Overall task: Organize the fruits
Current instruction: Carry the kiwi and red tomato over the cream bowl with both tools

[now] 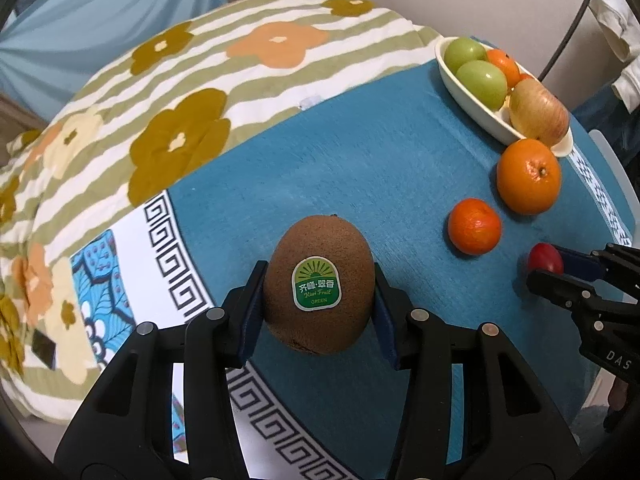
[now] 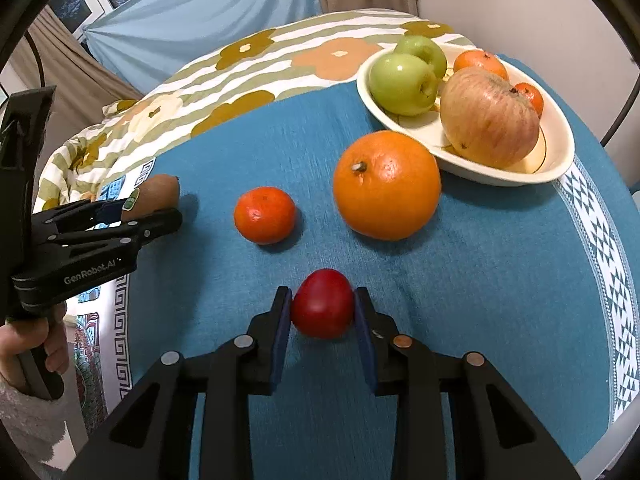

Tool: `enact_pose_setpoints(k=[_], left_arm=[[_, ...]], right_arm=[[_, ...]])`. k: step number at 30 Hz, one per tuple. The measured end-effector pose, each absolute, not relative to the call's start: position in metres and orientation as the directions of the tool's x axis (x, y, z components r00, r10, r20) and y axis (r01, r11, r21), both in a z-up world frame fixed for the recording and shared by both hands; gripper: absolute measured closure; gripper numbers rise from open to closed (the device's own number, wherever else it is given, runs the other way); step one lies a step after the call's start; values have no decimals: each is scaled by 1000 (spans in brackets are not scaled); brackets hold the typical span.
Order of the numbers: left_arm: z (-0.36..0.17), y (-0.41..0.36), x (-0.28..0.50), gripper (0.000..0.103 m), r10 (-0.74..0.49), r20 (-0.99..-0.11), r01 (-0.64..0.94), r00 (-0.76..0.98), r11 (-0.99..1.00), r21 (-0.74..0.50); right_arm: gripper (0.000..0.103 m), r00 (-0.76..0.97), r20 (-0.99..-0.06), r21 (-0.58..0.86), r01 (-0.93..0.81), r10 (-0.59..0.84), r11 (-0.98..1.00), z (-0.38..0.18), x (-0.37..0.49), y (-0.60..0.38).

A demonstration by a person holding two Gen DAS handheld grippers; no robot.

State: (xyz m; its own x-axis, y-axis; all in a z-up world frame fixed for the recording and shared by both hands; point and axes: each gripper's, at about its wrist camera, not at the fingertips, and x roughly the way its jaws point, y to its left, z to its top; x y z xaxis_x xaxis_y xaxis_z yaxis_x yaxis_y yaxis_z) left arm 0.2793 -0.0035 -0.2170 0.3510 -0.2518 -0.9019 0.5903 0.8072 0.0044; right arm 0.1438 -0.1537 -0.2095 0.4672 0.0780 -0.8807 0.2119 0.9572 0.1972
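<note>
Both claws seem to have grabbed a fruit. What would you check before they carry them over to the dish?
1. Left gripper shut on the kiwi: ok.
2. Right gripper shut on the small red fruit: ok.
3. Kiwi lifted off the blue cloth: cannot tell.
4. Room left in the white dish: not ok, it looks crowded with apples and tangerines.
5. Path to the dish: not ok, the large orange and a tangerine lie in between.

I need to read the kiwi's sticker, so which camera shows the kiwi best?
The left wrist view: the kiwi fills the centre between the left gripper fingers, label facing the camera. The right wrist view shows it small at the left edge, partly hidden by that gripper.
</note>
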Motion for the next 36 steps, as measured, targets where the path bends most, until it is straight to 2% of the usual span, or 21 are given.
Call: enact_pose_setpoints(k=[14, 26, 36], left_arm=[[-161, -20, 259, 51, -267, -870, 513, 415, 858, -19], [-112, -108, 250, 51, -296, -831, 448, 471, 892, -64], [-107, -189, 264, 51, -310, -817, 449, 486, 891, -70]], right_arm=[[74, 539, -836, 209, 142, 102, 967, -162, 138, -189], [74, 575, -805, 207, 48, 143, 977, -118, 148, -273], [74, 586, -793, 205, -3, 168, 979, -109, 168, -337]])
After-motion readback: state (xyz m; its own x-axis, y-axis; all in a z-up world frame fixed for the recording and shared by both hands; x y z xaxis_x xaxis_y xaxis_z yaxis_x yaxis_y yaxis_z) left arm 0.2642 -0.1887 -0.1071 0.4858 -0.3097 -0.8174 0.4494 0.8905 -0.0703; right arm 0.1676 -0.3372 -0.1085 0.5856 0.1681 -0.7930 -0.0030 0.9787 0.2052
